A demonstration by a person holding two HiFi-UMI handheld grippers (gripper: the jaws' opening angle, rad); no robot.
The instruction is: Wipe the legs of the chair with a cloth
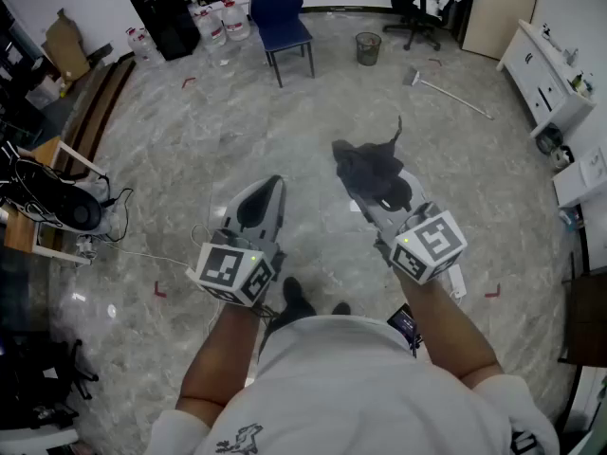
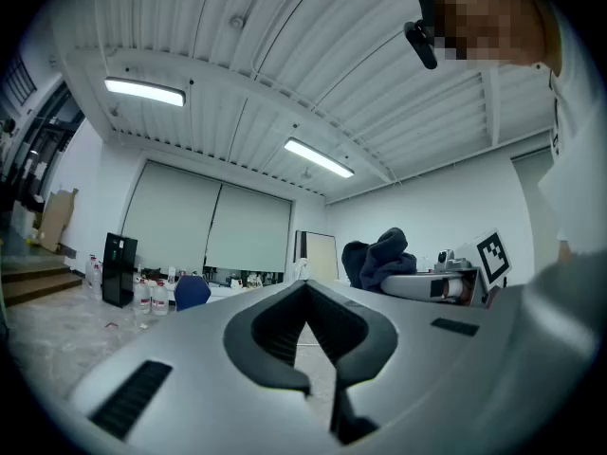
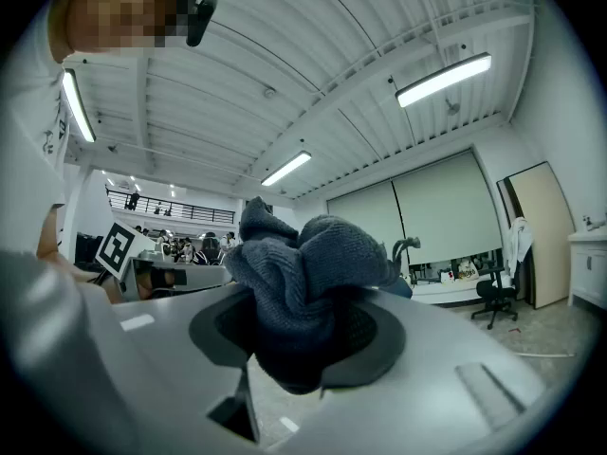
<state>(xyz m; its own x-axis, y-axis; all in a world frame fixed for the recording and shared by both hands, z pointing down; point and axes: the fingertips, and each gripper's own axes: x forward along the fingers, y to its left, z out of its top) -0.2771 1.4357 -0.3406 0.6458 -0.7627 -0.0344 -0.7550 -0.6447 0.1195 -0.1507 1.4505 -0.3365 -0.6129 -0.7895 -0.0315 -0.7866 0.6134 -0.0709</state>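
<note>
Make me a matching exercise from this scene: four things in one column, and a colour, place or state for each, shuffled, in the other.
1. left tongs
2. right tongs
3. chair
4. waste bin

A. blue
B. shut on the cloth
C. on the floor beside the chair
D. shut, nothing held

Pairs: 1-D, 2-B, 3-A, 4-C

Knitted cloth (image 3: 303, 263); glossy, perhaps stone floor (image 1: 237, 131).

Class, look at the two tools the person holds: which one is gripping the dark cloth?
The right tool: its jaws are clamped on the bunched dark cloth, while the left tool is shut with nothing between its jaws.
</note>
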